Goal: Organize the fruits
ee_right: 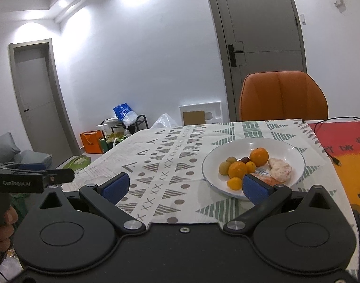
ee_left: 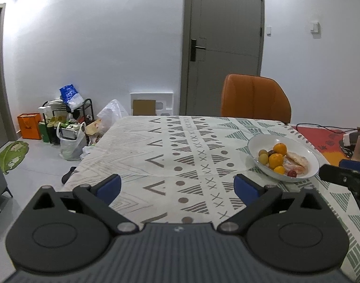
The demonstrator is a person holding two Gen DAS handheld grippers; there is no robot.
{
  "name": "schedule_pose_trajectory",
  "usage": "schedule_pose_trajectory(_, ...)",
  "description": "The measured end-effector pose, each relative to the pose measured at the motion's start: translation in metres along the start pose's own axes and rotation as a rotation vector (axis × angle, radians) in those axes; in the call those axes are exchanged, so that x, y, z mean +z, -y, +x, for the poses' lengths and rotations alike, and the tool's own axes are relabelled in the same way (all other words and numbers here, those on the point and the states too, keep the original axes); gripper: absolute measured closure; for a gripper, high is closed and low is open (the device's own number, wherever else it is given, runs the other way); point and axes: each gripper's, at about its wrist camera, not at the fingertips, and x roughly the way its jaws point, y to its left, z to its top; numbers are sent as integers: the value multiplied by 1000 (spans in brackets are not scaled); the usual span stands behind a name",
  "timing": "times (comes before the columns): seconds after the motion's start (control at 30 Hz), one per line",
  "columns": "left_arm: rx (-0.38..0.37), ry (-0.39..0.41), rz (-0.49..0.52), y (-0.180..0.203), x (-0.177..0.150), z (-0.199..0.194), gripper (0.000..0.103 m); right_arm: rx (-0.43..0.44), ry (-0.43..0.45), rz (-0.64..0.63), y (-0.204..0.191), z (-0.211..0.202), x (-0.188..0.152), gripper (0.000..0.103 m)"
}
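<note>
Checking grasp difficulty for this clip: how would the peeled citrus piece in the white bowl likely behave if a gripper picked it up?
The peeled citrus looks soft and skinless, so it probably squashes or splits under a firm pinch. Its lumpy shape suggests little rolling. It leans against the white bowl beside an orange, so lifting may nudge that.

Orange chair [ee_right: 283,95] behind desk [ee_left: 156,155]. Grey door [ee_left: 224,44] beyond. Orange bag [ee_left: 29,126], black rack [ee_left: 71,110], plastic bags on floor left.
</note>
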Motion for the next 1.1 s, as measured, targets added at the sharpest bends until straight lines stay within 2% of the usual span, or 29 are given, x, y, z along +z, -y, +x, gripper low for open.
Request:
schedule_pose_trajectory(0.23, 24, -1, -2, -5, -5, -10, 2, 5, -7, -11, -9, -10, -4, 0)
schedule_pose_trajectory(0.53, 2, -38, 4, 2, -11, -7, 2, 9, -20, -16, -14, -15, -15, 0)
schedule_pose_trajectory(1.1, 4, -42, 13, 8, -14, -6, 2, 1, -28, -26, -13, -17, -17, 0)
